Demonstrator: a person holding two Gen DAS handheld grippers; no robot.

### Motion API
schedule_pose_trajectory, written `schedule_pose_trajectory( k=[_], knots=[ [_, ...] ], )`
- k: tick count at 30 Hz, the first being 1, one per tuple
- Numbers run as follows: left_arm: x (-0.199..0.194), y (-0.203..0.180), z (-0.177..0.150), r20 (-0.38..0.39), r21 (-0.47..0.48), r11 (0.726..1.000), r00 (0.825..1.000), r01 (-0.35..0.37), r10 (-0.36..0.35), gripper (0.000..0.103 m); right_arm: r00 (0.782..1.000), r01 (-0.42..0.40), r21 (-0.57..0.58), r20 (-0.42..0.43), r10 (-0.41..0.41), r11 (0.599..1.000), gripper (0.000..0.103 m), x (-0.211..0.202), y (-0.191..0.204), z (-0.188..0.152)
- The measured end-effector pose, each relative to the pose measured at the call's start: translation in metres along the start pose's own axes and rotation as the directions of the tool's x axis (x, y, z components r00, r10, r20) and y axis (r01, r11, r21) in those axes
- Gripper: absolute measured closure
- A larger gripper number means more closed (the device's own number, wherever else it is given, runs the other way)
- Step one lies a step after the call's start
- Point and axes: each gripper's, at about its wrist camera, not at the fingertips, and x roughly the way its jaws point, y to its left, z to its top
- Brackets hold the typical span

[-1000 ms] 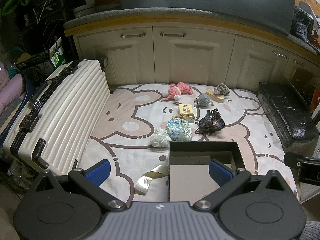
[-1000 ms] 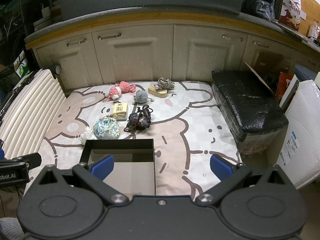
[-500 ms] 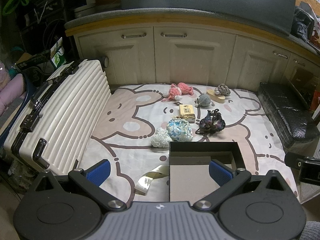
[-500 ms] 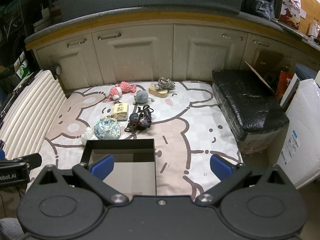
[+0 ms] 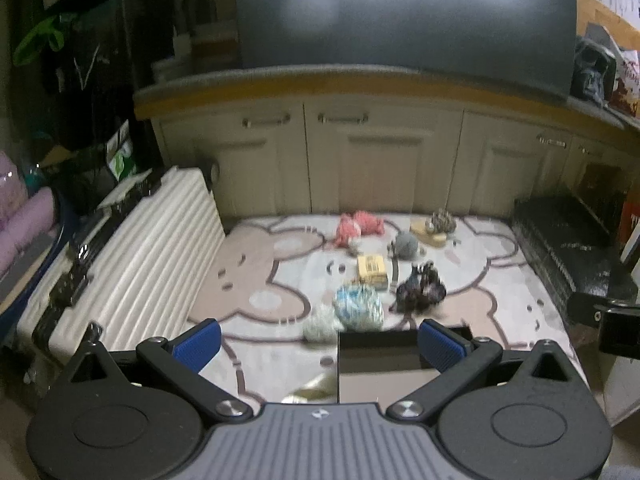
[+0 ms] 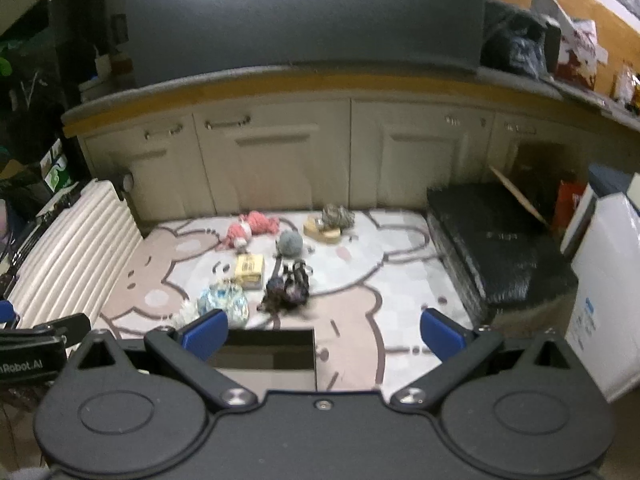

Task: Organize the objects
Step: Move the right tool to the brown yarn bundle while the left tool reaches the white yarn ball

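Figure: both wrist views, start of the sorting task. Left gripper (image 5: 320, 340): I hold its jaws spread wide and empty. Off to the left of them lies a ribbed white suitcase (image 5: 132, 264). Ahead of them, on the cartoon-print mat (image 5: 260, 276), sit the loose items, left to right: a small whitish bundle (image 5: 320, 322), a blue patterned pouch (image 5: 358, 306), a yellow box (image 5: 372, 268) just beyond the pouch, a pink knitted toy (image 5: 358, 226) farther ahead, a dark tangled piece (image 5: 420, 288), a grey pom-pom (image 5: 406, 245) and a tan block with a knotted piece on it (image 5: 434, 229) farthest ahead and to the right. The open dark box (image 5: 380, 354) lies just ahead of the right jaw, its near part hidden under the gripper body.

Right gripper (image 6: 324, 334): its jaws are likewise spread and hold nothing. The same box (image 6: 272, 354) sits between them, toward the left jaw; the pouch (image 6: 222, 300) is just beyond that jaw, and a black wrapped bundle (image 6: 496, 256) lies ahead to the right.

Both views are motion-blurred, so fine detail is uncertain. My judgement: nothing appears collected yet, and the step in hand is choosing a first item. To do it well, I would take the nearest soft piece, bring the jaws down astride it, pinch its bulk rather than a loose strand, and lift clear of the box wall before releasing inside.
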Motion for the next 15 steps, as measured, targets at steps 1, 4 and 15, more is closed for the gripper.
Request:
schedule_pose_trajectory(
  k=[1,4,15],
  knots=[
    [0.0,0.001,0.004,0.009,-0.003,1.0,1.0,0.001,-0.001,0.0,1.0,-0.004,-0.008,0.012,0.004,1.0,0.0,0.0,0.001,0.004],
    [0.0,0.004,0.015,0.043,-0.004,1.0,0.999,-0.012,0.012,0.0,0.999,-0.019,-0.02,0.048,0.02,1.0,0.0,0.002,0.002,0.017],
    [0.033,0.026,0.056,0.109,-0.044,0.997,0.992,-0.057,0.062,0.0,0.985,-0.107,-0.037,0.133,0.111,0.994,0.0,0.041,0.008,0.06]
  ],
)
